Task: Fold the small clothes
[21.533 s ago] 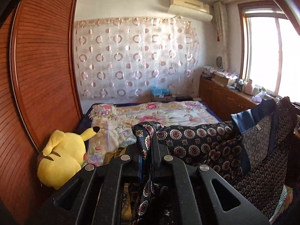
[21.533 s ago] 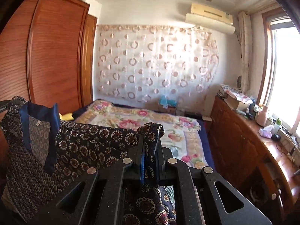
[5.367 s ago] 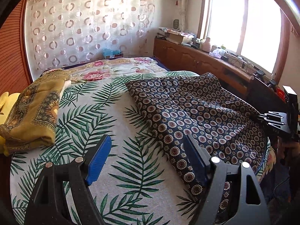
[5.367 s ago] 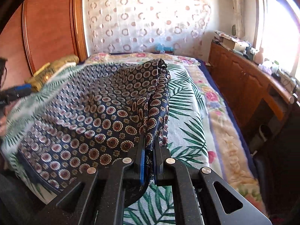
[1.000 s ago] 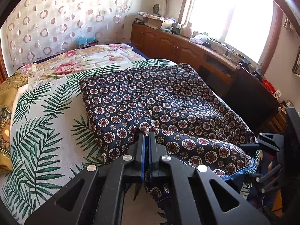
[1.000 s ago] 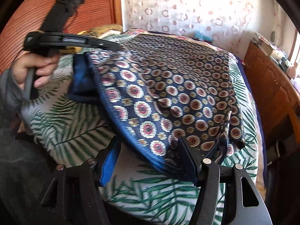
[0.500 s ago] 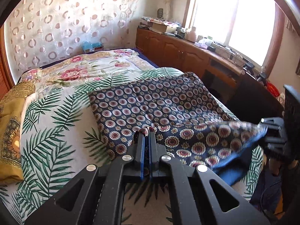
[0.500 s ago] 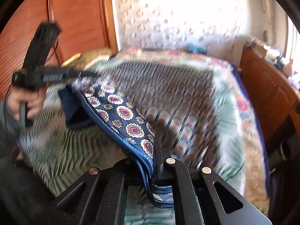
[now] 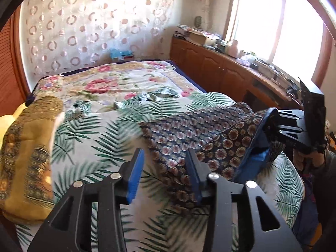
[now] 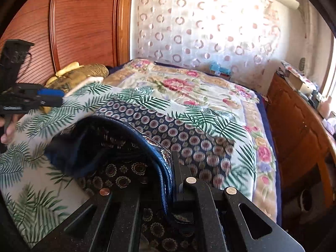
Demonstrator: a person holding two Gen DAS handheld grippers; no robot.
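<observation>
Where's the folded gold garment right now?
The gold garment lies at the bed's far left edge in the left wrist view, beside the wooden wardrobe, apart from the navy patterned garment.

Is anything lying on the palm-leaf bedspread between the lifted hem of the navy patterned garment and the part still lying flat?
Nothing visible: the navy garment lies bare ahead; the gold clothes sit off at the bedspread's edge.

the left hand-held gripper is opening its jaws above the leaf-print bed, nothing between them. the right hand-held gripper lifts the patterned navy garment's edge. a folded mustard cloth lies left.
</observation>
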